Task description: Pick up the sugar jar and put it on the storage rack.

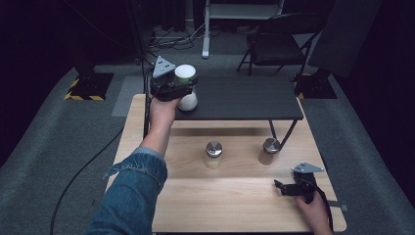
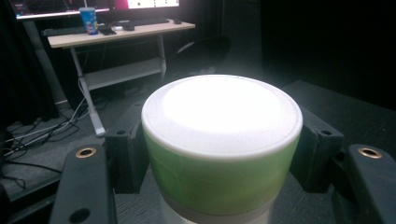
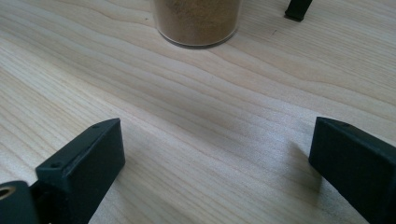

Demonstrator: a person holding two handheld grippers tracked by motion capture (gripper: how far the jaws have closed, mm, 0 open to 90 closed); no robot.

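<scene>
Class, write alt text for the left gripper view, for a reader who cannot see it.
A green jar with a white lid sits clamped between two black fingers, close to the camera. Under it lies a dark shelf; behind, in a dim room, a desk holds a blue cup.

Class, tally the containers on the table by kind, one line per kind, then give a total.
Green-and-white container with white lid, held in the left gripper: 1
Metal-lidded jars, one pale, one brown: 2
Total: 3
</scene>
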